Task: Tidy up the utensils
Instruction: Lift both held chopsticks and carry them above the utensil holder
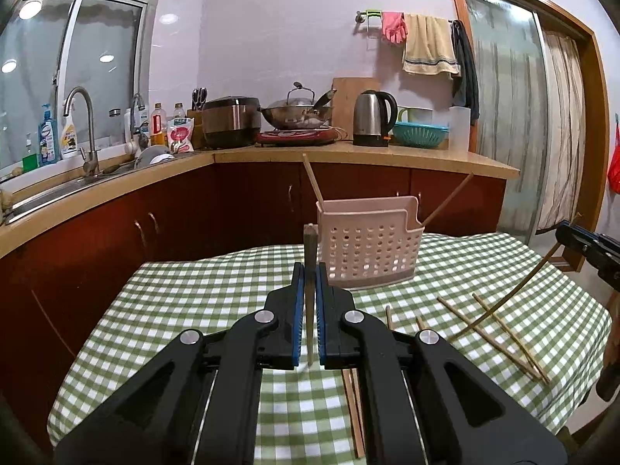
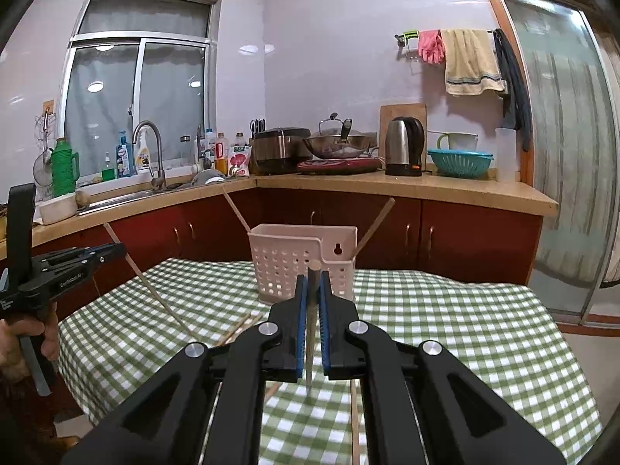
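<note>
Clamped near-upright in each hand-held gripper is one chopstick: left hand-held gripper (image 1: pixel 309 271) on its chopstick (image 1: pixel 309 255), right hand-held gripper (image 2: pixel 314 283) likewise. The pink basket (image 1: pixel 368 248) is seen standing straight ahead on the checked surface (image 1: pixel 193 294), nearer the right, so each stick's long axis looks set for dropping in tip-first.

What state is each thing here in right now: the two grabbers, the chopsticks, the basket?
Left gripper: jaws shut on a chopstick.
Right gripper: jaws shut on another chopstick.
Pink basket: upright on the checked table, two chopsticks leaning inside.
Loose chopsticks: lying flat.
</note>
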{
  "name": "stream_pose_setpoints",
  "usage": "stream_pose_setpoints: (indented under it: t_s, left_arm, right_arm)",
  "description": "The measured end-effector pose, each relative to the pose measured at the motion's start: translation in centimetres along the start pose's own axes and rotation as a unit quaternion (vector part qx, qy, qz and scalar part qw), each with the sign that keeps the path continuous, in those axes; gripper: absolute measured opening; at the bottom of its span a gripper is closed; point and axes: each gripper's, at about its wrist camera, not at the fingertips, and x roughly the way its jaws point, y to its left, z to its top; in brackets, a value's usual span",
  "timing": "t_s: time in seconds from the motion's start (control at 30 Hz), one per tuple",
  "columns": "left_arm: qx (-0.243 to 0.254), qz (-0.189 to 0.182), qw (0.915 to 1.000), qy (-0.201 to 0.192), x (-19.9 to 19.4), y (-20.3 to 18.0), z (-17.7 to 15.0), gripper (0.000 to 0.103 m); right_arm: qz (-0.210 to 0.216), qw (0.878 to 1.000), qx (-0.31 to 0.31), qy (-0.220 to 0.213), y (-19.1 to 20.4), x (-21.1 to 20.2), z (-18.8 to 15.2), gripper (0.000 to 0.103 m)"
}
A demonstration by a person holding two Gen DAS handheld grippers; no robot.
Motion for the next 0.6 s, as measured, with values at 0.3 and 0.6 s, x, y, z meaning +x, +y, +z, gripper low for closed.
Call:
stream_pose_setpoints:
  t_s: [0.3,0.6]
  left_arm:
    - [-0.013,-0.024,0.9996,-0.009,1.8,0.7,2.5,0.006]
    - [-0.015,-0.051,0.9977,-0.042,2.3,0.6,6.6,0.006]
  right_arm:
    - [0.009,1.000,0.001,-0.006,0.0,1.6,1.9,0.007]
    - [0.020,0.999,-0.008,-0.043,-0.3,2.4,5.7,0.007]
